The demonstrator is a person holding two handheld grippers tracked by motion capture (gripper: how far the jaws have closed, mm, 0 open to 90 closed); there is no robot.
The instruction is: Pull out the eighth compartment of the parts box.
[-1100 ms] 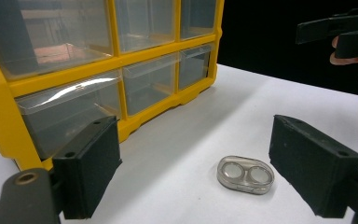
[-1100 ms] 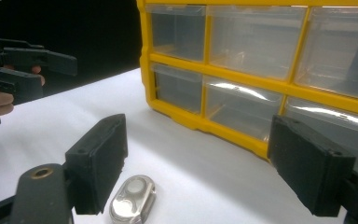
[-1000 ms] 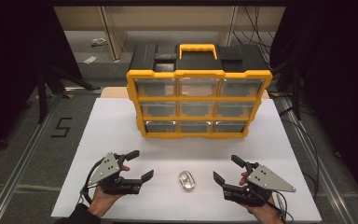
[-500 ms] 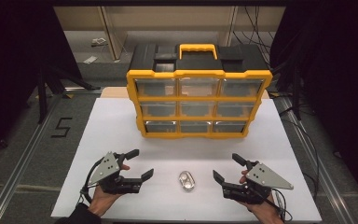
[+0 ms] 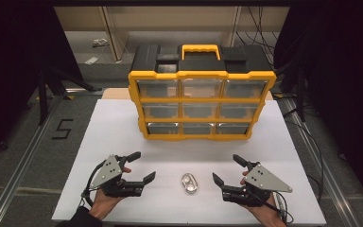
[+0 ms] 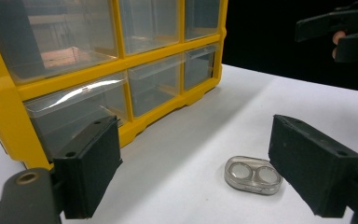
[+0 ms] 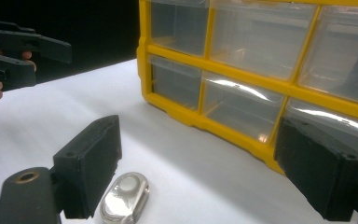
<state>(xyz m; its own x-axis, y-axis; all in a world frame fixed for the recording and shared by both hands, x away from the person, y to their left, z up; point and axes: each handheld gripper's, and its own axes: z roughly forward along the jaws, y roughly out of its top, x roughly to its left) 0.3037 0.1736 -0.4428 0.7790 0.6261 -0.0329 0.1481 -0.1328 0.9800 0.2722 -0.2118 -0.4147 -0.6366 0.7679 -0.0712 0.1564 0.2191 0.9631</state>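
a: lens case (image 5: 189,183) lies untouched on the near desk (image 5: 123,127), between left claw (image 5: 141,168) and right claw (image 5: 226,170), both wide open, empty.
b: so nothing's grasped; the drawer cabinet (image 5: 201,104) beyond stays shut.

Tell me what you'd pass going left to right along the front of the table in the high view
Left claw, open → small clear case lying flat on the white table → right claw, open. The yellow drawer organizer stands farther back, behind that row.
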